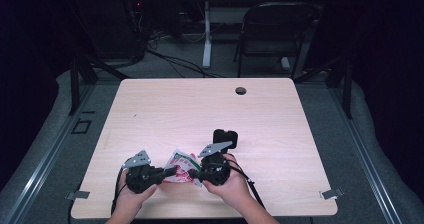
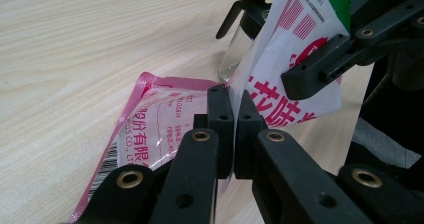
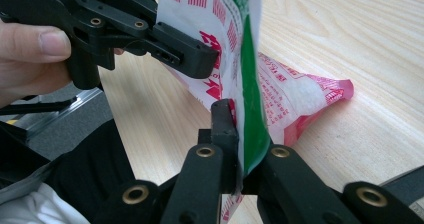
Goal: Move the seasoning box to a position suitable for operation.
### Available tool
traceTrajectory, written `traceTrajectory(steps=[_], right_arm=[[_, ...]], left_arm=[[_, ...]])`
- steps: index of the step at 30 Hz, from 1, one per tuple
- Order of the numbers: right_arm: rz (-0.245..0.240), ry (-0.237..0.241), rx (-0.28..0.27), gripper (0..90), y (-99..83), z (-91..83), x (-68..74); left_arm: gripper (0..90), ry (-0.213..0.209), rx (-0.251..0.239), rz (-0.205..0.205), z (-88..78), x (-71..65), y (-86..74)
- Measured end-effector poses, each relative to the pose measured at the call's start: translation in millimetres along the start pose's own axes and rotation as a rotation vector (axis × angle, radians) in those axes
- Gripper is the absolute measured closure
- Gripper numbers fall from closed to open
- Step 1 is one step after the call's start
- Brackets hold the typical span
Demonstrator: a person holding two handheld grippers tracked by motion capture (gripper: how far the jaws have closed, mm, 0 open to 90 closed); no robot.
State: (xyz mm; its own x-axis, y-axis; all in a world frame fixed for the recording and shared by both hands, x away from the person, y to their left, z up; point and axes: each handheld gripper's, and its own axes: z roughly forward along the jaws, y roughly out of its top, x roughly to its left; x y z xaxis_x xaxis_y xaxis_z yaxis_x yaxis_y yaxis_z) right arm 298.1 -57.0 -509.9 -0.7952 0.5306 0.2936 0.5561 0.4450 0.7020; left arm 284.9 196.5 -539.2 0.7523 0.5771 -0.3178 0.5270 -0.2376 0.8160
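While both grippers, left gripper (image 2: pixel 233 111) and right gripper (image 3: pixel 239 134), pinch the packet (image 1: pixel 181 165), the bottle (image 2: pixel 240 39) behind it sits half hidden.

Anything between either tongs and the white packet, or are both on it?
Nothing visible in the way. The left tongs and right tongs both pinch the white packet at its edges, held above a pink packet lying on the table.
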Motion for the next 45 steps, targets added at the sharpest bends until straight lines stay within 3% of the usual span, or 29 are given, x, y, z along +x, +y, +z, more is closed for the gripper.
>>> traceTrajectory(steps=[11, 19, 23, 27, 32, 39, 45], right_arm=[[-0.022, -0.008, -0.013, 90.0, 3.7, 0.3, 0.6], [-0.054, -0.005, -0.027, 90.0, 4.4, 0.0, 0.2], [-0.076, 0.005, -0.032, 90.0, 5.3, -0.6, -0.6], [-0.116, 0.005, -0.023, 90.0, 6.7, -2.2, -2.3], [-0.115, 0.018, -0.037, 90.0, 6.5, -2.4, -3.8], [-0.166, 0.010, -0.050, 90.0, 8.4, -4.8, -3.3], [-0.168, 0.016, -0.068, 90.0, 8.9, -8.6, -3.8]], left_arm=[[83.8, 0.028, -0.009, 0.019, -7.7, 3.5, 0.2], [67.6, 0.056, -0.028, 0.039, -15.4, 6.7, -1.1], [55.9, 0.059, 0.002, 0.043, -15.2, 9.9, -6.5], [53.8, 0.058, 0.030, 0.045, -14.6, 12.4, -11.3], [44.2, 0.062, 0.048, 0.077, -11.3, 15.7, -18.0], [40.4, 0.052, 0.074, 0.073, -3.1, 19.8, -24.5], [39.1, 0.035, 0.081, 0.072, 0.0, 20.0, -25.6]])
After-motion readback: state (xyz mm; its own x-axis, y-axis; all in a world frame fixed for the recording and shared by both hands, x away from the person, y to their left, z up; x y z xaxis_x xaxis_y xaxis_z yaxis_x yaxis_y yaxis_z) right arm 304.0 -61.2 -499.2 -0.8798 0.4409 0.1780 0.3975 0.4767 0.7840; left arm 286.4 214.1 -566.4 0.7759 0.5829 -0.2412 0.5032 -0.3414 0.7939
